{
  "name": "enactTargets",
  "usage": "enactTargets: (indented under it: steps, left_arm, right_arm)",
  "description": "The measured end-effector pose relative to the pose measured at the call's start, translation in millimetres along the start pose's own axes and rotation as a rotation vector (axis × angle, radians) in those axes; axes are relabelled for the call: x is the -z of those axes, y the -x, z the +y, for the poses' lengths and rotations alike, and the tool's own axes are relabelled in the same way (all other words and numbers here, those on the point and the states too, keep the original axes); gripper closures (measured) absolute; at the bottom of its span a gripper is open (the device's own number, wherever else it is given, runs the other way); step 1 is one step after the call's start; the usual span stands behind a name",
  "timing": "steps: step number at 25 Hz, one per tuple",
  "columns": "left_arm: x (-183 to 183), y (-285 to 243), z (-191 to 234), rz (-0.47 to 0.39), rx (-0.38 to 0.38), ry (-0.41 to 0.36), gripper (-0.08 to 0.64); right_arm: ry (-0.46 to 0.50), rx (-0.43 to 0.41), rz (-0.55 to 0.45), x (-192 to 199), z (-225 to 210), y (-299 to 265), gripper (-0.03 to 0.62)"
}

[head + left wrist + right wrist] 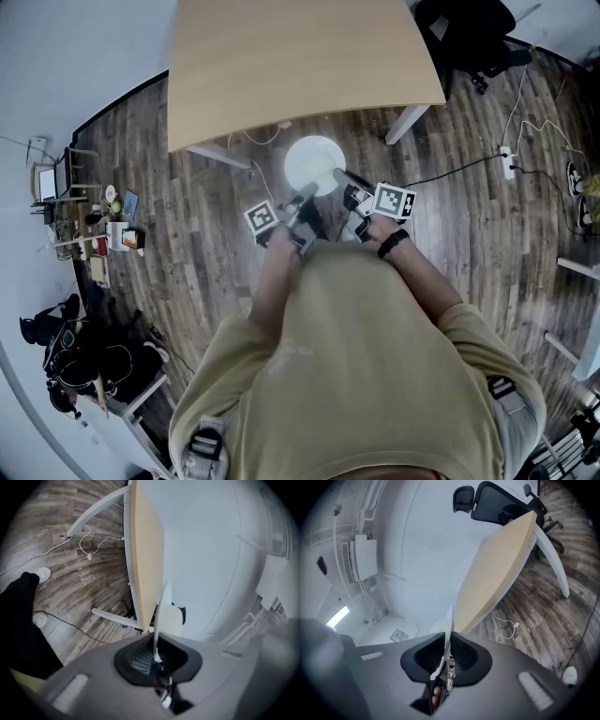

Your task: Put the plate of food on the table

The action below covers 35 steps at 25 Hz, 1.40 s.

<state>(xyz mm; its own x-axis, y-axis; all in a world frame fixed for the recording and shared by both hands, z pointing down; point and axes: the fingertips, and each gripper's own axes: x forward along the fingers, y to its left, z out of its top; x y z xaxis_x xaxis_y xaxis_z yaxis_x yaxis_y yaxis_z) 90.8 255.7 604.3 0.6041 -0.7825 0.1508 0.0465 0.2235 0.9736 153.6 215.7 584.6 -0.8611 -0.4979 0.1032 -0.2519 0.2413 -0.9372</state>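
A round white plate (314,164) hangs over the floor just in front of the light wooden table (300,66). My left gripper (302,199) is shut on its near-left rim and my right gripper (343,178) is shut on its near-right rim. In the left gripper view the plate (159,613) shows edge-on, pinched in the left gripper (157,657), with the table (145,550) beyond. In the right gripper view the plate (448,620) also shows edge-on in the right gripper (446,657), facing the table (497,573). Glare in the head view hides what is on the plate.
A black office chair (469,37) stands at the table's far right corner. White table legs (408,122) angle down to the wood floor. A power strip with cables (507,161) lies to the right, and a cluttered shelf (103,230) stands to the left.
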Motion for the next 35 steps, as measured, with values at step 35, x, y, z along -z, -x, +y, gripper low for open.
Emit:
enactTargets:
  steps: [35]
  left_arm:
    - [-277, -54, -45, 0.193, -0.041, -0.185, 0.523]
  right_arm:
    - [0.105, 0.151, -0.014, -81, -12, -264, 0.526]
